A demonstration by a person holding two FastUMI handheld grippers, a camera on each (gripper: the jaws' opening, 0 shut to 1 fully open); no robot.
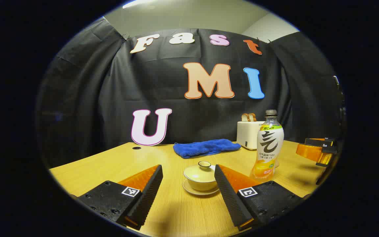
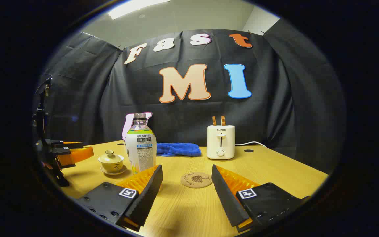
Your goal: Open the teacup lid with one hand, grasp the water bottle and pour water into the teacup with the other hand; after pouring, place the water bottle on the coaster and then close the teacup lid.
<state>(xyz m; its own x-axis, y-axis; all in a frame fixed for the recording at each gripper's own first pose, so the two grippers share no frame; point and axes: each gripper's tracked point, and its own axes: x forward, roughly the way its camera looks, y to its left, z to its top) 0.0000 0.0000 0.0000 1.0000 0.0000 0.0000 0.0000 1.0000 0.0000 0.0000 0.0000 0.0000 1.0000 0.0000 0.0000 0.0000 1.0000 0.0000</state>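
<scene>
Teacup [image 1: 201, 179] sits on its saucer just ahead of my left tongs [image 1: 188, 184], lid on, tongs spread and empty. I'd pinch the small knob [image 1: 204, 164] (glazed, probably slippery and fragile). Right tongs [image 2: 187, 184] gape near the bottle [image 2: 140, 148].

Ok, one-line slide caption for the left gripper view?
Open hand-held gripper frames the lidded teacup beside the water bottle.

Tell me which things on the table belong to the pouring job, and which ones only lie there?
Belong to the job:
cream lidded teacup on its saucer
clear plastic water bottle with label
round cork coaster

Only lying there:
blue folded cloth
white toaster holding two bread slices
</scene>
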